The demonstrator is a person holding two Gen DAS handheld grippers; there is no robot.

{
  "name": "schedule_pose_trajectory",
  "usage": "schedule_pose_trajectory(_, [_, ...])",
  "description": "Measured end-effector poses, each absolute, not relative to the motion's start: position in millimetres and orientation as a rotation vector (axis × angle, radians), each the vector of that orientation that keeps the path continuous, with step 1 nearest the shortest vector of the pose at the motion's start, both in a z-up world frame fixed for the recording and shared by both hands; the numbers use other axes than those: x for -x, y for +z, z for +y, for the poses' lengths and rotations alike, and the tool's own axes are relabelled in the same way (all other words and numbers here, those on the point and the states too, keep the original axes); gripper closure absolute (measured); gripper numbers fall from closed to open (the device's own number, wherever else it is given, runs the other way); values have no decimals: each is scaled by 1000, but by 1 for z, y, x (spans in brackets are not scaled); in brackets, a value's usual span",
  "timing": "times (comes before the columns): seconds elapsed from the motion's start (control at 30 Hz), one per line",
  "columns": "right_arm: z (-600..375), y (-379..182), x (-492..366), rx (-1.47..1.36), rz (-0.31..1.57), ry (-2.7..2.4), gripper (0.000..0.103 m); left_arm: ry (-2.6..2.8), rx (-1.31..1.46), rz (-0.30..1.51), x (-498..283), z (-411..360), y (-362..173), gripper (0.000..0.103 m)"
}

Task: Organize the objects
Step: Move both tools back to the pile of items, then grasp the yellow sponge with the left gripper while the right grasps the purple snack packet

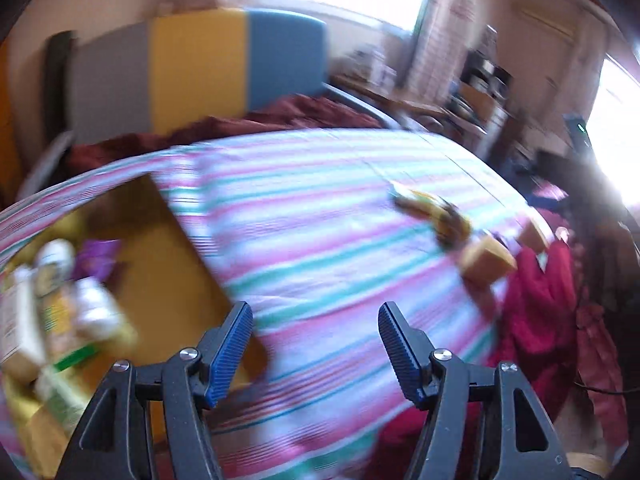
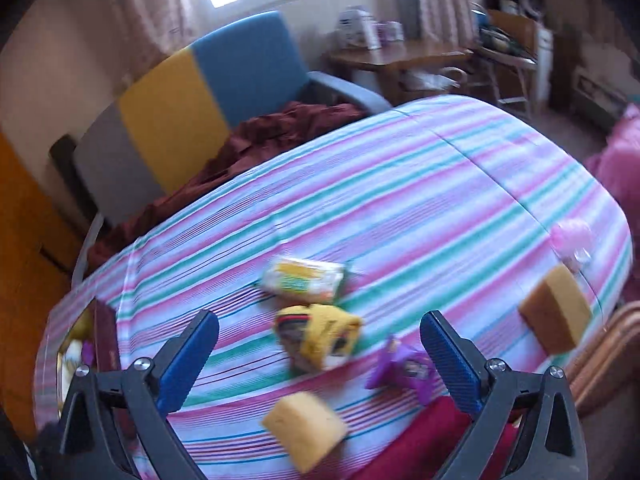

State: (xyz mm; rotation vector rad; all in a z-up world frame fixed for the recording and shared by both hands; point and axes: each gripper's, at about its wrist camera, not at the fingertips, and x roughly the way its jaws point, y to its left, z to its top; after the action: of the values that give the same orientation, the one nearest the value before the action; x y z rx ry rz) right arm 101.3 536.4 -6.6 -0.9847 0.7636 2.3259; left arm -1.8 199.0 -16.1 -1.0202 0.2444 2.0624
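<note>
My left gripper point(image 1: 316, 312) is open and empty above the striped bedspread point(image 1: 320, 208). To its left an open cardboard box point(image 1: 160, 248) holds several blurred packets and a purple item point(image 1: 98, 258). My right gripper point(image 2: 320, 328) is open and empty above loose items on the bedspread point(image 2: 400, 200): a white and yellow packet point(image 2: 304, 278), a yellow snack bag point(image 2: 320, 338), a purple packet point(image 2: 404, 368), a yellow sponge point(image 2: 304, 426), an orange sponge point(image 2: 556, 316) and a pink object point(image 2: 572, 236). The snack bag point(image 1: 436, 212) and a sponge point(image 1: 486, 258) also show in the left wrist view.
A grey, yellow and blue headboard point(image 2: 180, 108) stands behind the bed, with a dark red blanket point(image 2: 256, 136) below it. A red cloth point(image 2: 424, 436) lies at the near edge. A wooden desk point(image 2: 400, 60) with clutter stands at the far right. The box point(image 2: 100, 340) sits at far left.
</note>
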Motion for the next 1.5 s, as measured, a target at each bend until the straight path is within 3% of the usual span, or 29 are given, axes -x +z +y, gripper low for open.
schedule_pose_trajectory(0.2, [565, -31, -126, 908, 945, 2259, 1, 1871, 1010, 287, -25, 259, -25, 36])
schedule_pose_trajectory(0.57, [559, -26, -132, 829, 932, 2307, 0, 1691, 940, 417, -59, 345, -43, 36])
schedule_pose_trajectory(0.73, [559, -29, -130, 842, 924, 2299, 0, 1627, 864, 485, -74, 378, -46, 20])
schedule_pose_trajectory(0.93, [558, -29, -138, 764, 950, 2340, 0, 1638, 858, 547, -64, 409, -61, 20])
schedule_pose_trajectory(1.1, [558, -29, -138, 755, 951, 2347, 0, 1633, 862, 568, -62, 428, -73, 22])
schedule_pose_trajectory(1.13, [558, -29, -138, 760, 949, 2345, 0, 1624, 866, 561, -63, 430, -76, 32])
schedule_pose_trajectory(1.17, [558, -29, -137, 766, 946, 2342, 0, 1620, 873, 550, -63, 432, -79, 48])
schedule_pose_trajectory(1.5, [559, -36, -122, 923, 888, 2259, 0, 1733, 941, 418, -44, 357, -76, 50])
